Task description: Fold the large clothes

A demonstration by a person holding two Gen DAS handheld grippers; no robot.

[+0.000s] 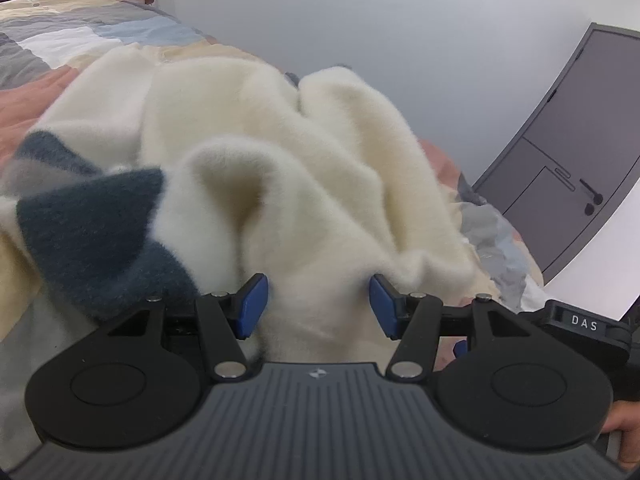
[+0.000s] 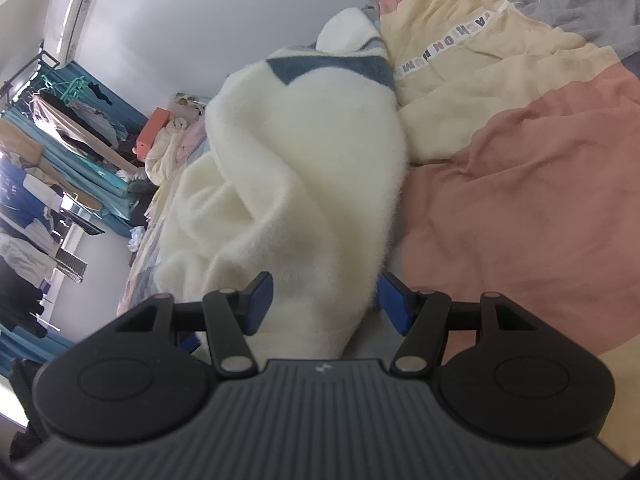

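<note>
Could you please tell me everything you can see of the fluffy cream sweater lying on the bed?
The cream sweater looks thick, fuzzy and soft, with dark blue and grey bands in one area. It lies crumpled in loose folds, not yet folded, on a patchwork bedcover of pink, beige and grey. A bunch of its fabric sits between the blue pads of the left gripper, and another between those of the right gripper; both stand apart, and a firm pinch is not evident.
</note>
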